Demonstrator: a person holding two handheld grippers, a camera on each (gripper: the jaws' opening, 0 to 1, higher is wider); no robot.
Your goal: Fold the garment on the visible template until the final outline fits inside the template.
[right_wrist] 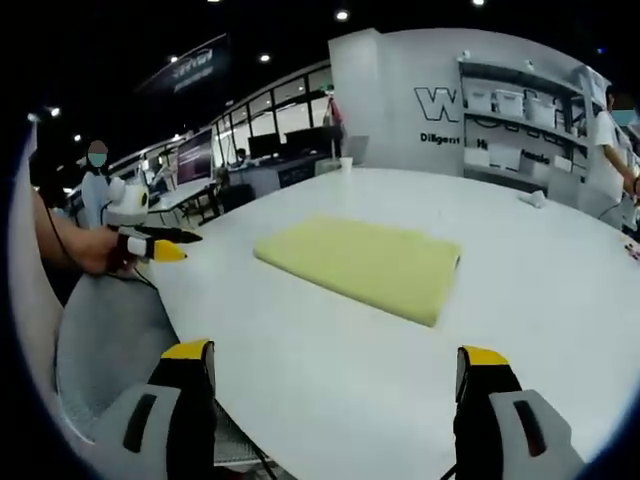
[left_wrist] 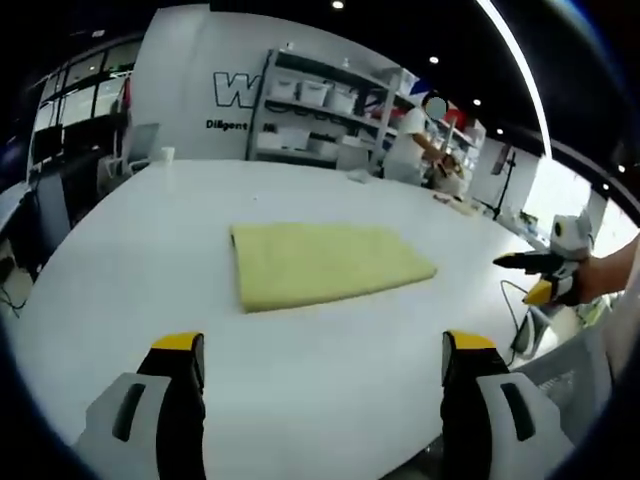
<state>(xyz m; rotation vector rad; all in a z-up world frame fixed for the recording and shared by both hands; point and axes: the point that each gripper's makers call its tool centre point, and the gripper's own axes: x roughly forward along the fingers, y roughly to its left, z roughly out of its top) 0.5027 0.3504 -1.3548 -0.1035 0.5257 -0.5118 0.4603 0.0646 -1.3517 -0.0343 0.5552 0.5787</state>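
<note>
Left gripper view, left to right: chair [left_wrist: 128, 150] and cup [left_wrist: 167, 154] at the table's far edge; left gripper [left_wrist: 322, 372], jaws wide apart, holding nothing, above the near edge of the white table [left_wrist: 140, 260]; garment [left_wrist: 322, 263], pale yellow, folded into a flat rectangle, lying mid-table ahead of the jaws; shelves [left_wrist: 320, 110] with bins against the far wall; a person [left_wrist: 410, 140] standing by them; right gripper [left_wrist: 525, 277] held by a hand [left_wrist: 605, 278] off the table's right edge, well apart from the garment.

Right gripper view, left to right: left gripper [right_wrist: 175, 243] at the table's left edge, jaw state unclear; right gripper [right_wrist: 335, 372], jaws wide apart, holding nothing; garment [right_wrist: 362, 265] mid-table; no template outline can be made out.
</note>
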